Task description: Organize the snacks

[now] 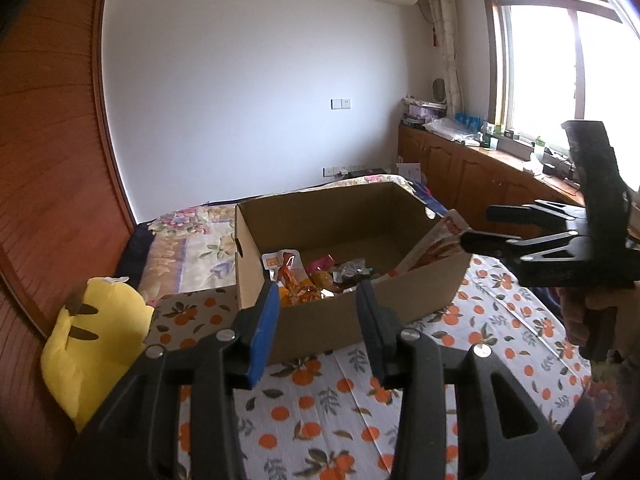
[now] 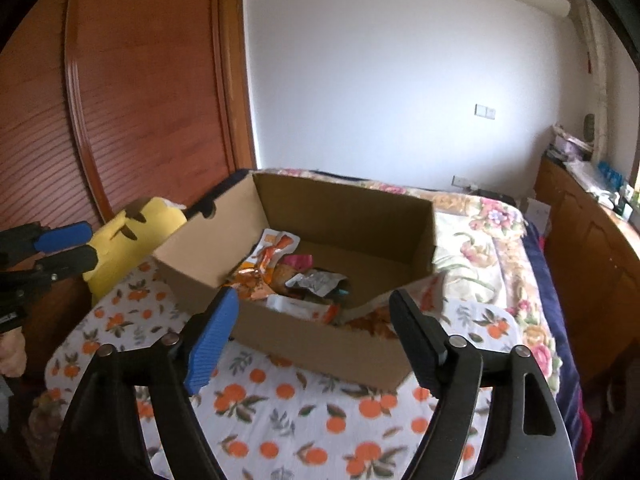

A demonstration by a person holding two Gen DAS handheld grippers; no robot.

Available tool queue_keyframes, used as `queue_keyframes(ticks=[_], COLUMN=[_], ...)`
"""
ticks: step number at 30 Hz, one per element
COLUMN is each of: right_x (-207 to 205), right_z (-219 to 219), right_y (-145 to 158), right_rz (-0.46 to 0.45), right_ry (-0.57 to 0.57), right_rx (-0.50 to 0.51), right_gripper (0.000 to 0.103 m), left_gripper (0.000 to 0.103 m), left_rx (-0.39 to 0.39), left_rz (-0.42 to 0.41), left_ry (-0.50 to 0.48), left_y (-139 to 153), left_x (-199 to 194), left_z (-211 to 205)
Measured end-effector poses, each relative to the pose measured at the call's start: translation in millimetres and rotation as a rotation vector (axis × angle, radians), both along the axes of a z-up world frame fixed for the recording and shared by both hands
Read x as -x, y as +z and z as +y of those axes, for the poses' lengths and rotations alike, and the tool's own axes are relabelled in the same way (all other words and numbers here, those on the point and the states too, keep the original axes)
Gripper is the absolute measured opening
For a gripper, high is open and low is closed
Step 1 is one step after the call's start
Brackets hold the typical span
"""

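Observation:
An open cardboard box (image 1: 340, 320) (image 2: 320, 348) stands on an orange-print cloth (image 1: 320, 408) (image 2: 304, 412). Several snack packets (image 1: 316, 276) (image 2: 288, 276) lie piled at its near end. One larger packet (image 1: 436, 240) (image 2: 432, 294) leans over the box's right wall. My left gripper (image 1: 318, 300) hovers just before the box's near wall, its jaws partly apart with nothing between them. From the right, my right gripper (image 2: 316, 304) faces the box's front corner, jaws wide and empty. Each gripper shows in the other's view: right gripper (image 1: 476, 227), left gripper (image 2: 88, 244).
A yellow plush toy (image 1: 96, 332) (image 2: 132, 240) sits left of the box against a wooden wardrobe (image 1: 48, 160) (image 2: 140, 100). A floral bedspread (image 1: 192, 232) (image 2: 492, 248) lies under and beyond the box. A cluttered wooden cabinet (image 1: 460, 168) runs below the window at right.

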State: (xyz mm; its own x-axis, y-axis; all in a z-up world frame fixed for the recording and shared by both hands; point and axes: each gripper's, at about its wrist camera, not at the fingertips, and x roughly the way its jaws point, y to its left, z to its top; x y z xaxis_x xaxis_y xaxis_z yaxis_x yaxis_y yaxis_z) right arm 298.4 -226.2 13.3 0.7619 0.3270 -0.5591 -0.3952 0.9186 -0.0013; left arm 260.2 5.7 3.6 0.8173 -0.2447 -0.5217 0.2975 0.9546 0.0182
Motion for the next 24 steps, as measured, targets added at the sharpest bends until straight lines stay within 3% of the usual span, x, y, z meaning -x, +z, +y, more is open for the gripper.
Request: queue_keyframes(ticks=[8, 13, 17, 19, 24], right_x=[61, 90, 110, 118, 139], right_z=[-17, -25, -28, -29, -30], right_y=[22, 30, 36, 38, 41], right_rz=[-0.033, -0.053, -0.079, -0.087, -0.097], right_ry=[-0.046, -0.071, -0.089, -0.099, -0.103], right_rx=[-0.03, -0.055, -0.051, -0.058, -0.054], right_gripper=[0.09, 0.103, 0.103, 0.103, 0.103], left_gripper=[0.047, 0.052, 0.059, 0.067, 0.069], left_rx=[0.018, 0.005, 0.014, 0.038, 0.046], left_rz=[-0.019, -0.042, -0.057, -0.073, -0.085], left_ry=[0.004, 0.001, 0.004, 0.01, 0.021], left_y=[16, 26, 31, 34, 39], left_x=[39, 61, 76, 84, 102], left_z=[-4, -11, -10, -7, -2])
